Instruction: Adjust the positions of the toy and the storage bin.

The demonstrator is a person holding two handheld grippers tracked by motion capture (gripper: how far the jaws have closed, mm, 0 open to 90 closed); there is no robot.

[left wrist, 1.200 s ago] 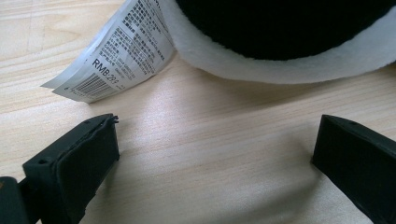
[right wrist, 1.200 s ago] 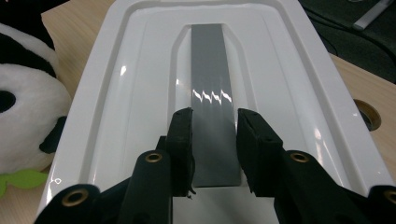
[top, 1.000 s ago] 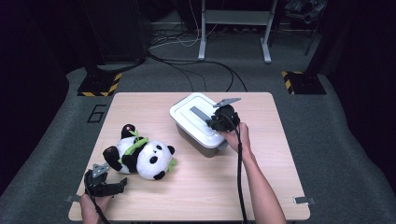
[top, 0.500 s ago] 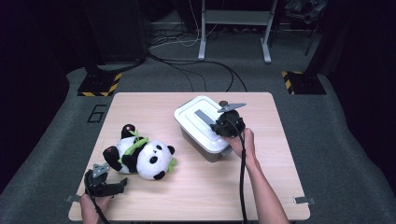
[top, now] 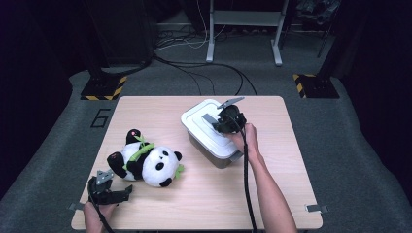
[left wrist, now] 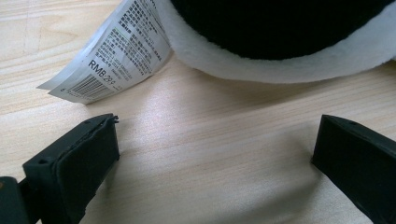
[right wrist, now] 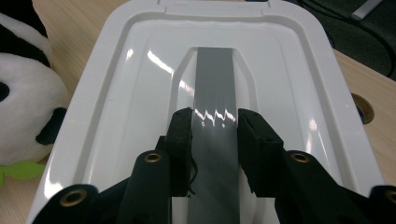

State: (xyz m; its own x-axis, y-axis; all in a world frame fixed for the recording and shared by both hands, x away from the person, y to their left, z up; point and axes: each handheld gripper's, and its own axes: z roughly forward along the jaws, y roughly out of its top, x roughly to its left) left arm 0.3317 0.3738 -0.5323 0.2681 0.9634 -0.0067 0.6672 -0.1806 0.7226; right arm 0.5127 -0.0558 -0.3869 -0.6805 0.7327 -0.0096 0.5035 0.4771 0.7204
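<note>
— Right gripper (right wrist: 215,126) first: is it clenched on anything?

— Yes, its two pads sit either side of the grey handle (right wrist: 214,93) on the white lid (right wrist: 140,93), pressing it from both flanks. That handle is a raised strip running straight away from the jaws, along the lid's length, so the grip crosses its short width.

— And where is the box itself?

— The lidded box (top: 214,141) stands on the table (top: 272,189), right of centre, lying on a diagonal. The right hand (top: 243,138) comes at it from the near side, directly over the lid. My guess is that lifting straight up is what the hold calls for.

— What about the other side?

— The left gripper (top: 109,191) rests at the near left corner, jaws wide apart with nothing between them, just beside the plush panda (top: 145,160) and its paper tag (left wrist: 112,51). It's well apart from the box, so the right hand is plainly the nearer.
</note>
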